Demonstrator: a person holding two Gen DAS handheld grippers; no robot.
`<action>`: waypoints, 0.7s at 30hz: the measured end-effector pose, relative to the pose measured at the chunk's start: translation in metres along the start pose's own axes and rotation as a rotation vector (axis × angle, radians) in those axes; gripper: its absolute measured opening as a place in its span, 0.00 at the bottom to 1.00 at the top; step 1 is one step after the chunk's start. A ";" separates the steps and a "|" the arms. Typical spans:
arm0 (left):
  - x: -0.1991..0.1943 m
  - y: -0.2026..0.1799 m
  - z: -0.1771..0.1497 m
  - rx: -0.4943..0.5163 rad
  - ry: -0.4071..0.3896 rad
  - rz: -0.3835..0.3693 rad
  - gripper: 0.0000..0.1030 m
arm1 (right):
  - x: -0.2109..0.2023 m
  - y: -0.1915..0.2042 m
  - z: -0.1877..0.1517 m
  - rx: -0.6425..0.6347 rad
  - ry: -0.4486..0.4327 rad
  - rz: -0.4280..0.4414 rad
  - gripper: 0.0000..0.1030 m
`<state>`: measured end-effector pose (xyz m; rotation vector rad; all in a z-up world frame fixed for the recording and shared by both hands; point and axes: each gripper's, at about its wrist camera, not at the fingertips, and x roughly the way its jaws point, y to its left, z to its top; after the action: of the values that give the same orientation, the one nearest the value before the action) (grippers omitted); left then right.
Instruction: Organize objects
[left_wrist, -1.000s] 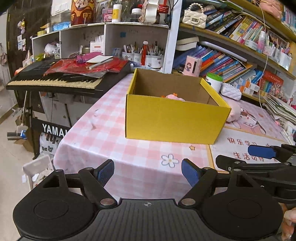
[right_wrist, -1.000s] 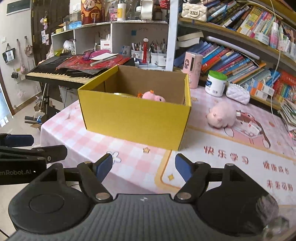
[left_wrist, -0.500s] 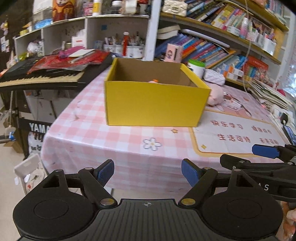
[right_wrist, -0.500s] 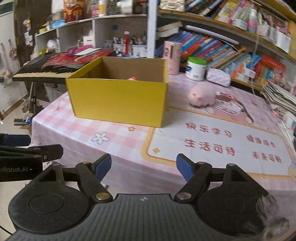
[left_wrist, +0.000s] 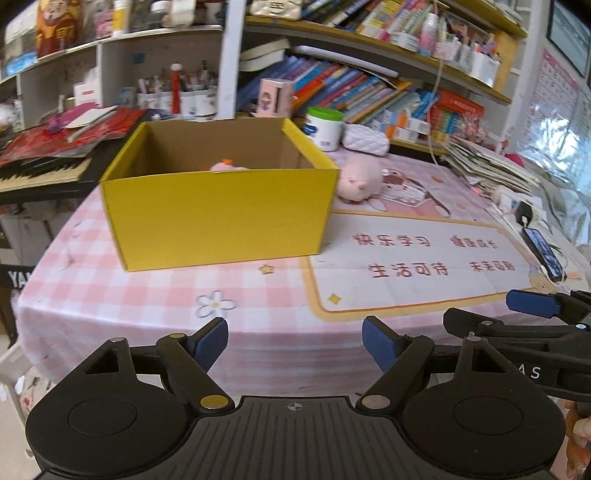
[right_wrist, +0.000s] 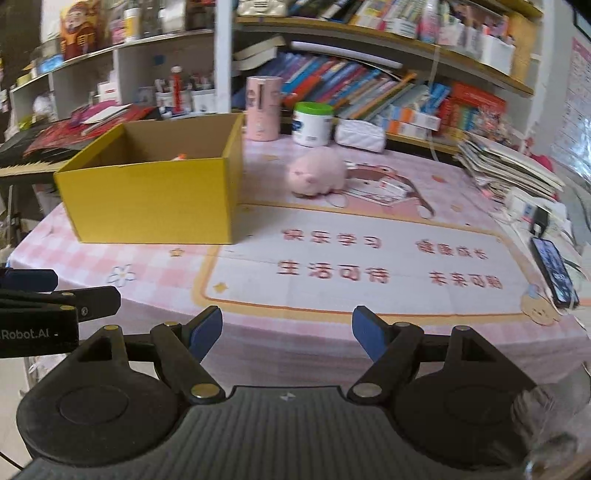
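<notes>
A yellow cardboard box (left_wrist: 221, 218) stands open on the pink checked table; it also shows in the right wrist view (right_wrist: 147, 199). A pink toy (left_wrist: 227, 167) lies inside it, mostly hidden by the front wall. A pink plush pig (left_wrist: 358, 179) lies on the table right of the box, also in the right wrist view (right_wrist: 317, 173). My left gripper (left_wrist: 294, 345) is open and empty, off the table's near edge. My right gripper (right_wrist: 287, 332) is open and empty, beside the left one.
A white jar with a green lid (right_wrist: 312, 123), a pink cylinder (right_wrist: 262, 109) and a white pouch (right_wrist: 360, 134) stand behind the pig. A phone (right_wrist: 554, 271) lies at the table's right edge. A keyboard (left_wrist: 40, 170) stands left. Bookshelves line the back.
Both grippers have pulled back from the box and swung to the right. The box now sits farther away and the pig and mat have come into view.
</notes>
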<state>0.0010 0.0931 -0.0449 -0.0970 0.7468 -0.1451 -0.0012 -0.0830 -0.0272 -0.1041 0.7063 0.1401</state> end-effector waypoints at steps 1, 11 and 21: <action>0.003 -0.003 0.002 0.006 0.002 -0.006 0.79 | 0.001 -0.004 0.000 0.007 0.001 -0.008 0.74; 0.037 -0.041 0.025 0.041 0.014 -0.031 0.79 | 0.017 -0.046 0.009 0.041 -0.003 -0.039 0.74; 0.079 -0.082 0.053 0.034 0.033 -0.021 0.79 | 0.055 -0.102 0.036 0.044 0.015 -0.024 0.74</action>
<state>0.0864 0.0008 -0.0478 -0.0704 0.7765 -0.1800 0.0801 -0.1731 -0.0307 -0.0712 0.7224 0.1010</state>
